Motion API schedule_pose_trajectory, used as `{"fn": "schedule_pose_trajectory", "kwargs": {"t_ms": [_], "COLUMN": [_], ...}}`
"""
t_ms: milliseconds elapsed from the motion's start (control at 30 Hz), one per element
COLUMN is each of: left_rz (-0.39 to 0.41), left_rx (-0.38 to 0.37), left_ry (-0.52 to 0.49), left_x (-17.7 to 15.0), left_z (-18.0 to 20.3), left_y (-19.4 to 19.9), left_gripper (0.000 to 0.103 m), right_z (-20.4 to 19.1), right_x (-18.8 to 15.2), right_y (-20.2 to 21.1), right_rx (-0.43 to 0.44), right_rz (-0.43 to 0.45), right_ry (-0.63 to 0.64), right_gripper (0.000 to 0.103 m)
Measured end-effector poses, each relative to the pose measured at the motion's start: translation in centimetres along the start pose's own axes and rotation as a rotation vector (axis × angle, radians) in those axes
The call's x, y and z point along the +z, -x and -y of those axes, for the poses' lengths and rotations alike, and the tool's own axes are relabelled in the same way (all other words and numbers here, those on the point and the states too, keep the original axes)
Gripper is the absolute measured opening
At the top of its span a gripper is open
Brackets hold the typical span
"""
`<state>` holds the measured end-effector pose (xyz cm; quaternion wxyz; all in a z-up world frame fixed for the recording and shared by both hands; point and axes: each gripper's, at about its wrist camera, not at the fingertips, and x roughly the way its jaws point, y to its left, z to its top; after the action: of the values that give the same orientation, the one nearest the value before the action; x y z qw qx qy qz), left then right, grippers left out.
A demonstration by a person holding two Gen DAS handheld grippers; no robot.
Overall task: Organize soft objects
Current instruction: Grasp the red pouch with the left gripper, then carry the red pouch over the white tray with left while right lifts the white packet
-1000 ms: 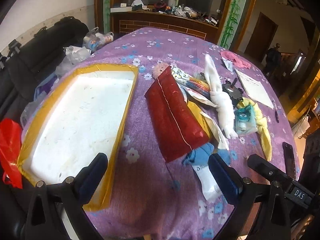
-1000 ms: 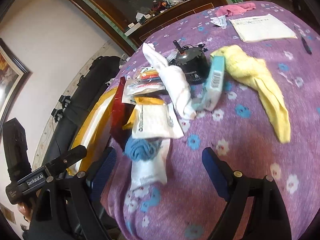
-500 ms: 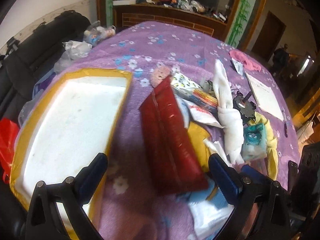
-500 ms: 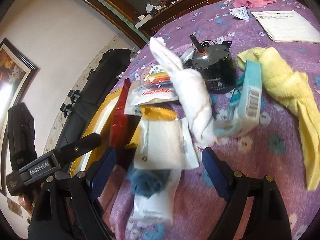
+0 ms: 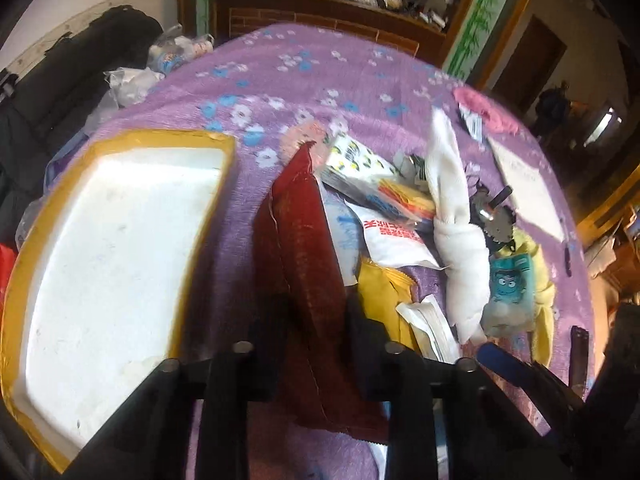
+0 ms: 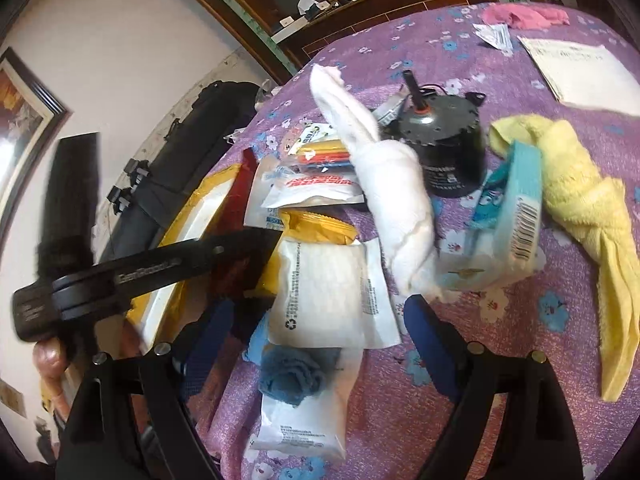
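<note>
A dark red pouch (image 5: 308,248) lies between the white tray (image 5: 180,136) and a heap of packets on the purple flowered cloth. My left gripper (image 5: 316,312) is closing, and its fingers press both sides of the pouch's near end. In the right wrist view my right gripper (image 6: 320,308) stands open over a white packet (image 6: 320,288) and a crumpled blue cloth (image 6: 296,372), touching neither. Beyond them lie a rolled white towel (image 6: 396,184), a yellow towel (image 6: 572,184) and a pink cloth (image 6: 520,16).
A black motor (image 6: 444,148), a teal tissue pack (image 6: 516,208) and a paper sheet (image 6: 580,72) share the table. A black bag (image 5: 60,80) and plastic bags sit off the left edge. A cluttered wooden sideboard (image 5: 320,4) stands behind.
My left gripper moved forward onto the red pouch and its wide jaws came together on it. My right gripper edged forward over the white packet and stayed open.
</note>
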<state>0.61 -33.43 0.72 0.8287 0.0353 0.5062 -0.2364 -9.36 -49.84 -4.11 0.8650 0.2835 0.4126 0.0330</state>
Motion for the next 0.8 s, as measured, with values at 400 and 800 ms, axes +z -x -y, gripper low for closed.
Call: {"fn": "schedule_pose_trajectory", "kwargs": {"t_ms": [400, 800], "left_rz": [0.002, 0.055], "left_rx": [-0.234, -0.500], "left_ry": [0.035, 0.024], "left_x": [-3.9, -4.9], "left_z": [-5.7, -10.9], "left_y": [4.7, 8.8], "left_gripper": [0.018, 0.018], "right_z": [-0.7, -4.4], "right_x": [-0.2, -1.9], "right_y": [-3.0, 2.5], "right_rx": [-0.189, -0.259], "right_rz": [-0.038, 0.158], "right_ry": [-0.046, -0.084], "right_gripper": [0.046, 0.043]}}
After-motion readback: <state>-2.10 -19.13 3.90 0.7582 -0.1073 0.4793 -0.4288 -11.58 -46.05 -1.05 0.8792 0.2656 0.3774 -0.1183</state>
